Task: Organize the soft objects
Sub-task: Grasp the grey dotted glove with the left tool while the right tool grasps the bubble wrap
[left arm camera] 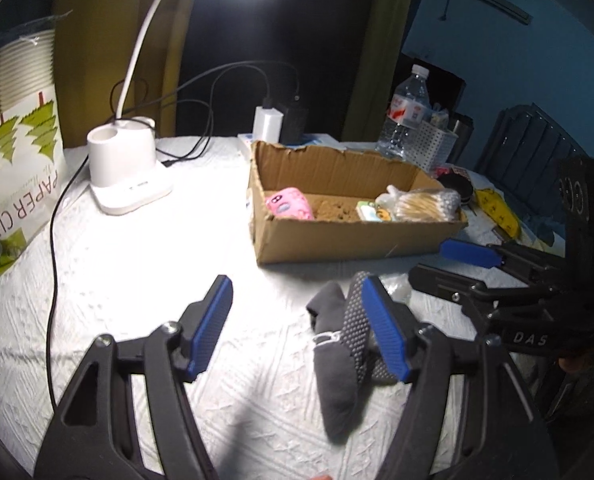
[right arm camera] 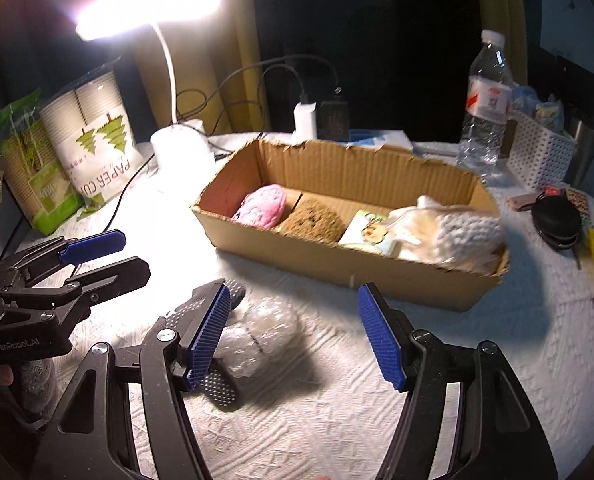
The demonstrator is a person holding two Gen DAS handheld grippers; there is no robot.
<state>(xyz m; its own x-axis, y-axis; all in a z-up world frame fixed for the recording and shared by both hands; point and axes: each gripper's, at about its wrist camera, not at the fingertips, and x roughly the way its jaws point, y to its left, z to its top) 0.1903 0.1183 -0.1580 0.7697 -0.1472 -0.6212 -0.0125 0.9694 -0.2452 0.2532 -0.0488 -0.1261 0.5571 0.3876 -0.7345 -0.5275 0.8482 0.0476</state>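
Two hand-held grippers above a white textured tablecloth (right arm camera: 477,340), both facing a cardboard box (right arm camera: 349,272). The left gripper (left arm camera: 297,328) holds its blue pads wide apart and grips nothing; a grey sock (left arm camera: 335,376) with a dotted sole lies on the cloth just inside its right pad, touching or nearly touching it. The right gripper (right arm camera: 293,332) is likewise spread apart and empty; a clear crumpled plastic bag (right arm camera: 261,336) sits on the cloth beside its left pad, resting partly on the sock's dotted end (right arm camera: 217,390).

The box already holds a pink soft toy (right arm camera: 262,205), a brown sponge-like pad (right arm camera: 313,220), a small printed packet (right arm camera: 367,232) and a bag of white and cream fluffy material (right arm camera: 453,236). The sock and plastic bag are the loose soft things left outside it, just in front of its near wall.

Judged step: picking up the sock with the left gripper. To do it well, centre the pads over the thick folded middle of the sock, not its thin toe, lower until the pads reach the cloth, and close firmly, since fabric compresses and slips. Avoid pinching the tablecloth. Lift clear of the box wall before moving across, and keep the two grippers apart, as they stand close together.
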